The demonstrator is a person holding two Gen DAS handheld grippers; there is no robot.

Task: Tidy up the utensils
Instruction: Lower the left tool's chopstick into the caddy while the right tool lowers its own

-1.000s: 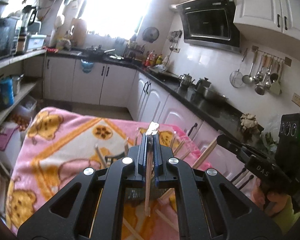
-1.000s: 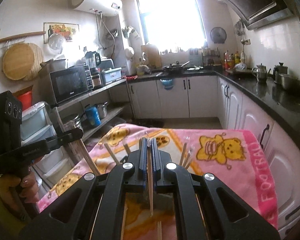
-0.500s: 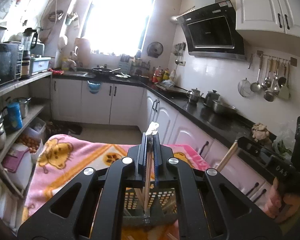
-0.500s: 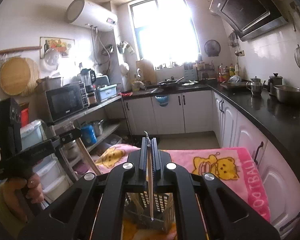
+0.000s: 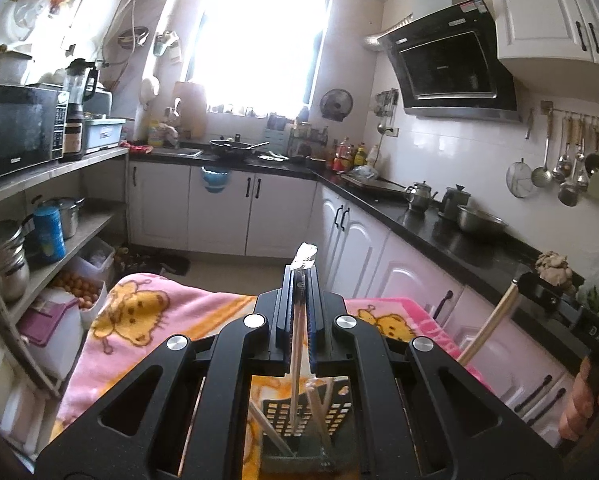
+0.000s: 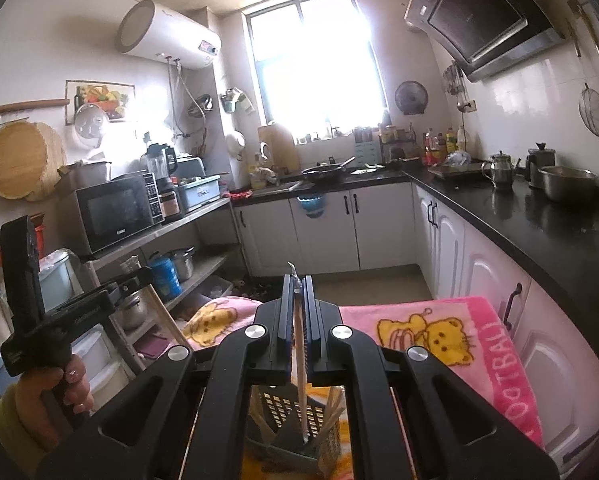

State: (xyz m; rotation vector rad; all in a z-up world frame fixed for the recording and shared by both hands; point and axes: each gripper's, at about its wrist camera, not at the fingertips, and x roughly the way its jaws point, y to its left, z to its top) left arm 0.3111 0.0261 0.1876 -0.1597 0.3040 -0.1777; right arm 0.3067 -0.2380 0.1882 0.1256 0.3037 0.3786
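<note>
Fingers of the left gripper (image 5: 299, 276) are clamped on a pale wooden chopstick (image 5: 296, 364); a similar wooden chopstick (image 6: 300, 376) is pinched by the right gripper (image 6: 297, 286); both are hung over the dark perforated plastic utensil basket (image 6: 287, 420) on the pink cartoon-bear blanket (image 6: 439, 340).

There are two grippers, the left gripper (image 5: 300, 280) and the right gripper (image 6: 297, 292), and each one pinches one chopstick, so that makes two held chopsticks (image 5: 296, 364) (image 6: 300, 380). There is one dark basket (image 6: 277, 412) with holes, and about four more sticks (image 6: 333, 412) stand in it, though they are hard to count. There is one pink blanket (image 6: 479, 344) and one microwave (image 6: 111, 212), and two small kettles (image 6: 499, 170) sit by one metal bowl (image 6: 567, 182).
</note>
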